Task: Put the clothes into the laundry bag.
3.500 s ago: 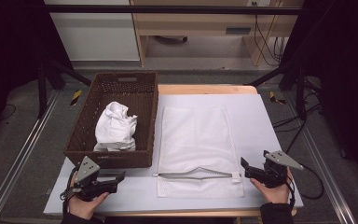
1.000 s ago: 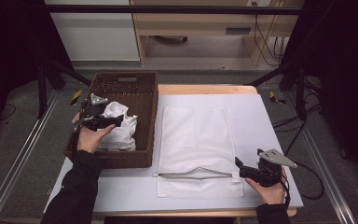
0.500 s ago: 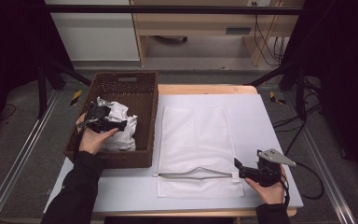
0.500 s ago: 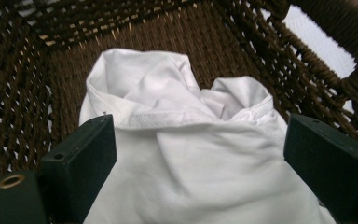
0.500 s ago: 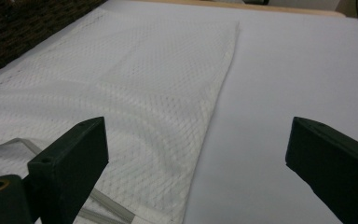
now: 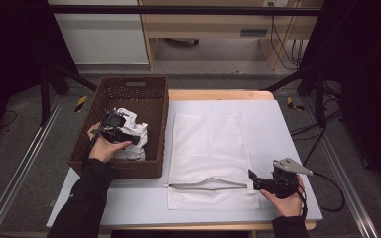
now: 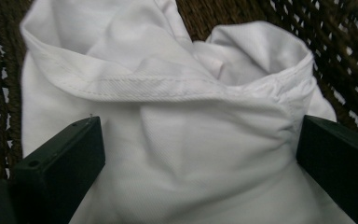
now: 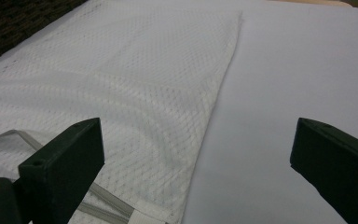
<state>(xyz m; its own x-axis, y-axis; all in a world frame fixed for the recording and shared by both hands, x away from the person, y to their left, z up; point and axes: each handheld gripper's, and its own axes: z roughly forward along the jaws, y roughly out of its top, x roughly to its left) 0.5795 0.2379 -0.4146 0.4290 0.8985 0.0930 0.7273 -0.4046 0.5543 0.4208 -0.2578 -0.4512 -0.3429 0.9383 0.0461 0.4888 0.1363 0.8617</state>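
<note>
Grippers are counted at two, one held in each hand. One woven basket (image 6: 129, 94) is noted at the left of the table, dark brown, rectangular, with open wickerwork walls and a handle slot in the far wall. One crumpled white garment (image 6: 131, 131) lies inside it, of smooth, finely twilled cloth with a stitched hem folded across its top (image 7: 168, 88). One white mesh bag (image 6: 208, 148) is spread flat on the pale grey table cover (image 6: 278, 129), just beside the basket; it is rectangular, with a honeycomb net texture (image 8: 135, 70). One grey zipper (image 6: 206, 186) runs across the bag near its near edge and stands parted into a narrow slit.

Left gripper (image 6: 129, 139) is lowered into the basket onto the garment. In the left gripper view the two black, blocky jaws stand wide, one at each side of the bunched cloth; the jaws have just been opening, and the cloth lies between them without being pinched. Contact of the pads with the cloth cannot be told for certain.

Right gripper (image 6: 252, 178) is held near the bag's near right corner, by the zipper's end. Its jaws have likewise just been opening and are released, with nothing grasped; bag edge and bare table cover are seen between them in the right gripper view.
</note>
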